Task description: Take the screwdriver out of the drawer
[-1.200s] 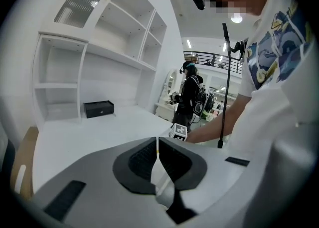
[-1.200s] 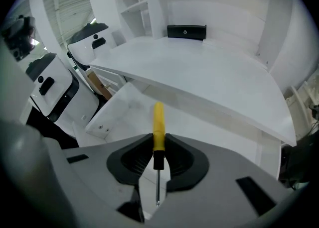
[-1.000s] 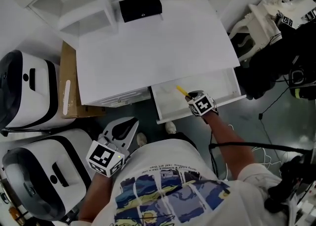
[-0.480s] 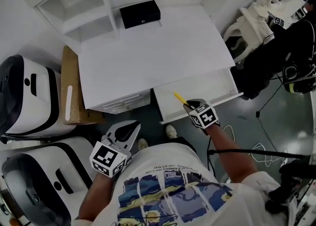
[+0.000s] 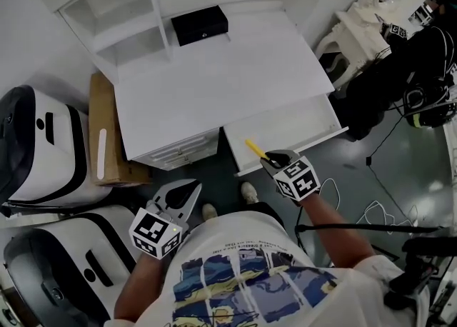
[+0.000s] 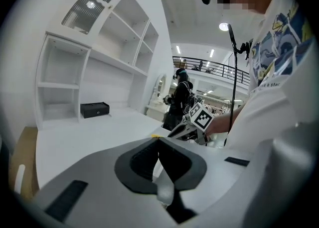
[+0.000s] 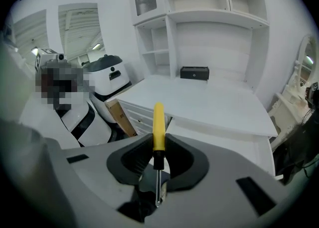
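White desk [image 5: 214, 83] with open shelves [image 5: 118, 8] behind it fills the middle of the head view, on a dark grey floor. On the desktop near the shelves sits a small black box [image 5: 200, 24]. One drawer [image 5: 307, 122] on the desk's right side is pulled open, and its white inside looks bare. Left of the desk a flat cardboard box [image 5: 103, 133] leans against it, and beside that stand two rounded white and black machines [image 5: 36, 140]. An ornate white chair [image 5: 353, 36] is at the upper right, with thin cables [image 5: 378, 211] looping on the floor below it. The person, seen from above in a printed white shirt, holds a gripper in each hand. The right gripper [image 5: 270, 159] is clamped on the screwdriver [image 5: 255, 150], and in the head view the tool lies across the drawer's front left corner, held in the gripper rather than resting in the drawer. The right gripper view shows the pads pressed on the lower end of the yellow handle [image 7: 158, 125], which sticks out past the jaw tips, while the thin metal shaft points back toward the camera. The left gripper [image 5: 187, 191] is held low in front of the person's body, well left of the drawer, its jaws closed tip to tip with nothing between them, as the left gripper view [image 6: 158, 141] shows.
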The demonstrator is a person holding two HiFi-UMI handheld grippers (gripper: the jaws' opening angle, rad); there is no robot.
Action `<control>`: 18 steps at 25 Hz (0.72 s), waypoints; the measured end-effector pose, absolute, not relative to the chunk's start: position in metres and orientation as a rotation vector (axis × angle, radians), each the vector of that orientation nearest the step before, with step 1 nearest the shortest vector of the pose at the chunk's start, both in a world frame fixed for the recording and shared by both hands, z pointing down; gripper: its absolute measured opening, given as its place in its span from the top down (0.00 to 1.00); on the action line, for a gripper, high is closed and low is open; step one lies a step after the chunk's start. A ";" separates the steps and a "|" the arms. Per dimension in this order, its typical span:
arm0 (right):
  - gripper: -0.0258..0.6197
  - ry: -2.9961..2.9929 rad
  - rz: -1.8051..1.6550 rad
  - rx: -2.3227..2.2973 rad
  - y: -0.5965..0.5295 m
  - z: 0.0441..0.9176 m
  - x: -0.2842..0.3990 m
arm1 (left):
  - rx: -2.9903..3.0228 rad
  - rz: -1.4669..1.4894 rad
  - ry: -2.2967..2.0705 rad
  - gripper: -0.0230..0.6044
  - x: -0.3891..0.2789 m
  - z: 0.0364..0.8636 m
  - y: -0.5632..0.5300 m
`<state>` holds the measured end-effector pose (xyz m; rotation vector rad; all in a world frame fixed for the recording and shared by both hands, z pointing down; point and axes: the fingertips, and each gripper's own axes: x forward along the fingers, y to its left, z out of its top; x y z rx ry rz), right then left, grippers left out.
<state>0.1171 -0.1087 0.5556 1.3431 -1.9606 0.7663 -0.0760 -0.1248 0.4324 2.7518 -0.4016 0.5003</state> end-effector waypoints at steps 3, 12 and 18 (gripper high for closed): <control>0.82 -1.971 0.765 1.352 -0.099 0.548 0.103 | 2.753 0.496 -0.378 0.94 -0.084 0.433 -0.119; 0.82 -2.006 0.733 1.420 -0.081 0.521 0.069 | 2.734 0.443 -0.314 0.94 -0.100 0.432 -0.106; 0.82 -2.026 0.716 1.440 -0.069 0.503 0.053 | 2.729 0.438 -0.296 0.94 -0.110 0.427 -0.096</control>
